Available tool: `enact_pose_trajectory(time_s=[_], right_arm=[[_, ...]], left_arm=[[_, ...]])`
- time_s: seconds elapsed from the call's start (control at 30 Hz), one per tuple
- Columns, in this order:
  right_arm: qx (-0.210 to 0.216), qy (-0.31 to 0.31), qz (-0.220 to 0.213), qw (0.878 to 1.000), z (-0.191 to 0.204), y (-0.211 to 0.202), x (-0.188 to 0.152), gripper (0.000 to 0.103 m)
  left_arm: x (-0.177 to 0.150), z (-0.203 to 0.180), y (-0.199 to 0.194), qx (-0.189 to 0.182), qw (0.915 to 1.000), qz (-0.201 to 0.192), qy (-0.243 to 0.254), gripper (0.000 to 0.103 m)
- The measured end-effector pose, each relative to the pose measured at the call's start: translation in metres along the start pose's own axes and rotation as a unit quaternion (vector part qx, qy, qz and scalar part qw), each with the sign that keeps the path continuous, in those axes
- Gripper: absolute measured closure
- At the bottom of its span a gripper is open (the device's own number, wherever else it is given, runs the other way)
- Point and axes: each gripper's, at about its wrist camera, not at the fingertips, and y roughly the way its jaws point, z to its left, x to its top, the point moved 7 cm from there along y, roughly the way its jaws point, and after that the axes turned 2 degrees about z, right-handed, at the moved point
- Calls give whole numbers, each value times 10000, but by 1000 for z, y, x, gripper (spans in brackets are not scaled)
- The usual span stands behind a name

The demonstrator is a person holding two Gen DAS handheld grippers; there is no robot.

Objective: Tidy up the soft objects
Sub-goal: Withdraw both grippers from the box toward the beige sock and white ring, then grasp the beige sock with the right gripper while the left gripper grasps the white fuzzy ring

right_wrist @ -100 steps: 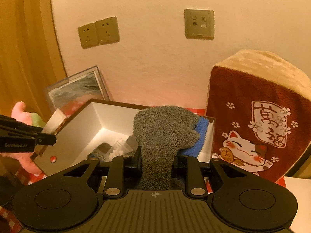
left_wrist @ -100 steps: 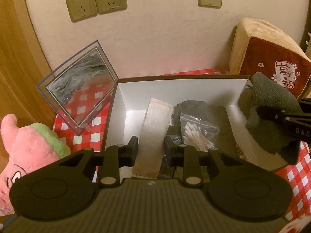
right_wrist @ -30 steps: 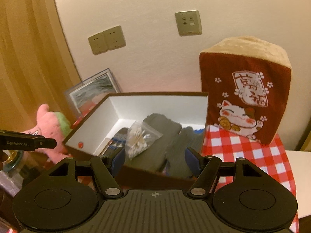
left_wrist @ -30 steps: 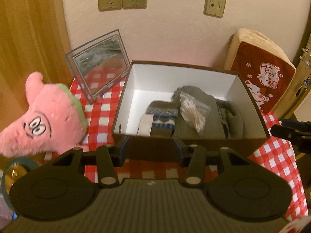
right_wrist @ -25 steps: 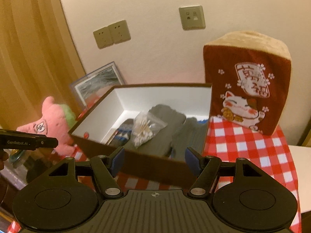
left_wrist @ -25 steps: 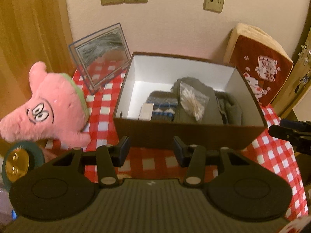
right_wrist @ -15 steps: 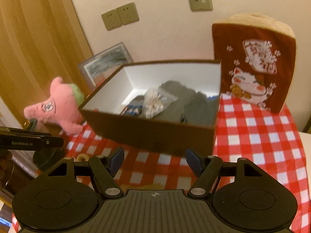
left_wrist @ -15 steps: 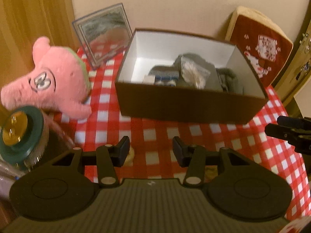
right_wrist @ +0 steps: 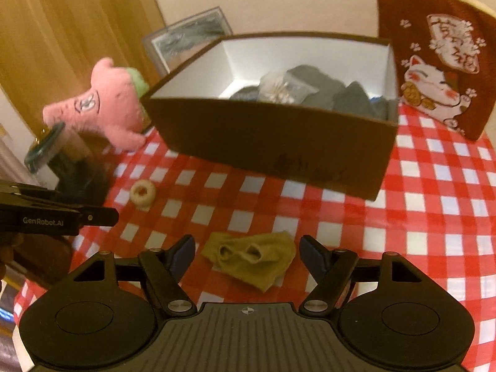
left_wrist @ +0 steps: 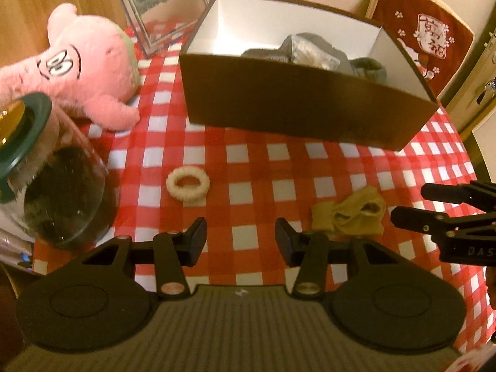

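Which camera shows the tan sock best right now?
The right wrist view: the tan sock lies centred between the open right gripper, both openings visible. In the left wrist view it sits off to the right, partly behind a finger.

Left tool point(left_wrist: 238, 238): matte black, two flat rectangular fingers point(left_wrist: 194, 240) on angled link arms with silver rivets; round discs flank a ribbed grey housing with a small white mark; right tool point(right_wrist: 247, 255): same build, bluish fingers point(right_wrist: 183, 255), a crosshair mark; white lettering "GenRobot.AI" and "DAS" on the sides
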Motion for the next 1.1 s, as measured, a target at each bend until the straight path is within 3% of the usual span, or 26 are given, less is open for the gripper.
enact_pose_trajectory(time_s=[0.43, 0.77, 1.1], right_arm=[[-63, -256, 322, 9991, 10, 31, -17, 28], [-148, -271, 337, 9990, 11, 46, -17, 25], [-330, 90, 335, 9989, 0, 67, -15, 12]], left_arm=[[-22, 9, 19, 6, 9996, 272, -117, 57], [-24, 9, 31, 28, 9993, 335, -142, 57], [-22, 13, 43, 153, 9991, 326, -244, 57]])
